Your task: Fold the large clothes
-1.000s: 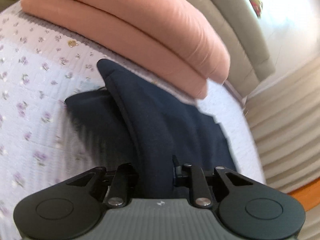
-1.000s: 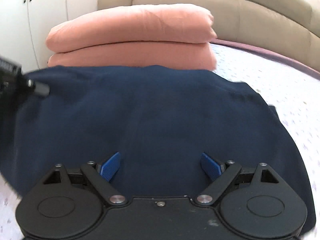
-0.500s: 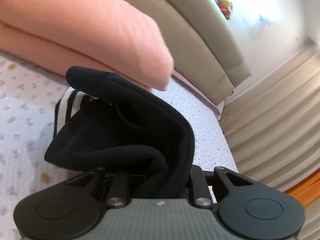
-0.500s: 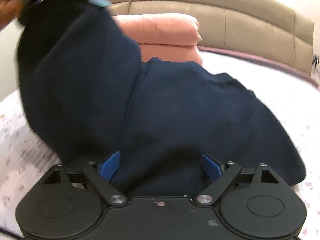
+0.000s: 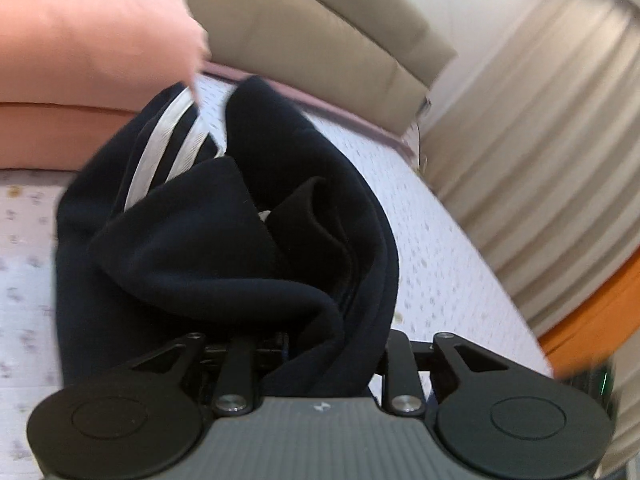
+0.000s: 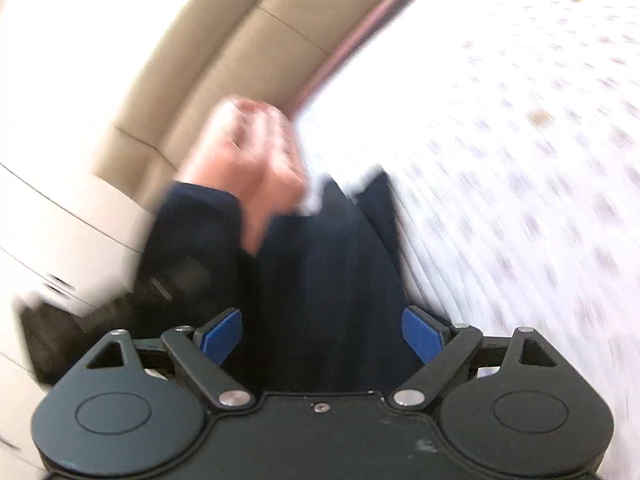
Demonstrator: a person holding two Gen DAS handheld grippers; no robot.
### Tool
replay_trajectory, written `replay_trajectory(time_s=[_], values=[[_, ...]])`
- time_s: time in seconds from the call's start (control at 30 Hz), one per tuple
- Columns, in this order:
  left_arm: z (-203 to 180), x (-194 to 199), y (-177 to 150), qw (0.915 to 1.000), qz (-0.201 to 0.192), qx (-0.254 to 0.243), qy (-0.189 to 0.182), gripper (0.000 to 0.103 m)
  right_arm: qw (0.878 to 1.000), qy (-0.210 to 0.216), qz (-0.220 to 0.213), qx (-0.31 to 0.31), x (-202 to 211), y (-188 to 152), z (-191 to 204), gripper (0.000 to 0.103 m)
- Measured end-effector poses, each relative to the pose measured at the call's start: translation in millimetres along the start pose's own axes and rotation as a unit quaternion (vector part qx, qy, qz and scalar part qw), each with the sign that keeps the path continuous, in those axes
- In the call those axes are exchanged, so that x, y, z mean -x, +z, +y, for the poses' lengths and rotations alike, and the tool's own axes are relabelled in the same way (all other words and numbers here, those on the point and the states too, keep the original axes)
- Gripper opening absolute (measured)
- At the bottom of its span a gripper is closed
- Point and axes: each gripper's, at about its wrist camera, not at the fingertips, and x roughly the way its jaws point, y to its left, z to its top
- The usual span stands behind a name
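Observation:
A navy garment (image 5: 224, 248) with white stripes (image 5: 160, 148) hangs bunched from my left gripper (image 5: 316, 344), which is shut on it above the flowered bed sheet (image 5: 432, 248). In the blurred right wrist view the same navy garment (image 6: 320, 280) runs between the blue pads (image 6: 422, 334) of my right gripper (image 6: 322, 334), whose jaws stand wide apart. The cloth lies between them without being pinched. The left gripper's fingertips are hidden by the cloth.
Two stacked pink pillows (image 5: 80, 60) lie at the bed's head against a beige padded headboard (image 5: 320, 32). Beige curtains (image 5: 540, 152) hang at the right. The pillows (image 6: 256, 152), the headboard (image 6: 224, 60) and a white cupboard (image 6: 48, 208) show blurred in the right wrist view.
My left gripper has lifted the garment off the bed, and it now hangs bunched with its stripes showing. The right wrist view has swung and tilted, and the spread cloth has gathered into a narrow band.

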Motion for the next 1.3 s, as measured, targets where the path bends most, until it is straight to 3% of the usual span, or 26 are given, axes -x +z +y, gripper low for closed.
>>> replay_trajectory(time_s=[0.07, 0.23, 0.3, 0.4, 0.47, 0.6, 0.77, 0.87, 1.03, 1.1, 1.17, 1.23, 1.3], values=[[-14, -21, -11, 0.9993, 0.014, -0.032, 0.011, 0.048, 0.999, 0.040, 0.021, -0.004, -21, 27, -9, 0.103], [-36, -35, -34, 0.9956, 0.040, -0.085, -0.005, 0.066, 0.987, 0.091, 0.120, -0.049, -86, 39, -23, 0.103], [-37, -32, -36, 0.9955, 0.036, -0.087, -0.011, 0.070, 0.982, 0.133, 0.123, -0.057, -93, 36, -22, 0.103], [-46, -26, -42, 0.9942, 0.049, -0.092, -0.028, 0.076, 0.968, 0.220, 0.080, -0.090, -88, 35, -26, 0.103], [-59, -28, -44, 0.9917, 0.051, -0.113, -0.035, 0.083, 0.972, 0.211, 0.074, -0.069, -84, 35, -20, 0.103], [-76, -39, -53, 0.9872, 0.061, -0.144, -0.031, 0.086, 0.979, 0.138, 0.146, 0.045, -86, 33, 2, 0.103], [-88, -52, -47, 0.9810, 0.076, -0.174, -0.041, 0.085, 0.974, 0.186, 0.129, 0.013, -69, 49, -13, 0.103], [-100, -65, -51, 0.9688, 0.100, -0.222, -0.049, 0.085, 0.971, 0.194, 0.143, 0.001, -70, 55, -23, 0.103], [-102, -78, -65, 0.9641, 0.118, -0.234, -0.042, 0.086, 0.971, 0.164, 0.174, 0.021, -80, 54, -23, 0.103], [-110, -76, -69, 0.9608, 0.119, -0.248, -0.038, 0.086, 0.972, 0.159, 0.170, 0.042, -82, 54, -18, 0.103], [-116, -72, -71, 0.9594, 0.121, -0.252, -0.040, 0.086, 0.979, 0.123, 0.154, 0.048, -89, 54, -18, 0.103], [-120, -60, -74, 0.9614, 0.115, -0.246, -0.044, 0.090, 0.985, 0.099, 0.126, 0.059, -90, 56, -12, 0.092], [-124, -42, -79, 0.9605, 0.097, -0.259, -0.030, 0.091, 0.990, 0.089, 0.082, 0.070, -81, 56, -5, 0.036]])
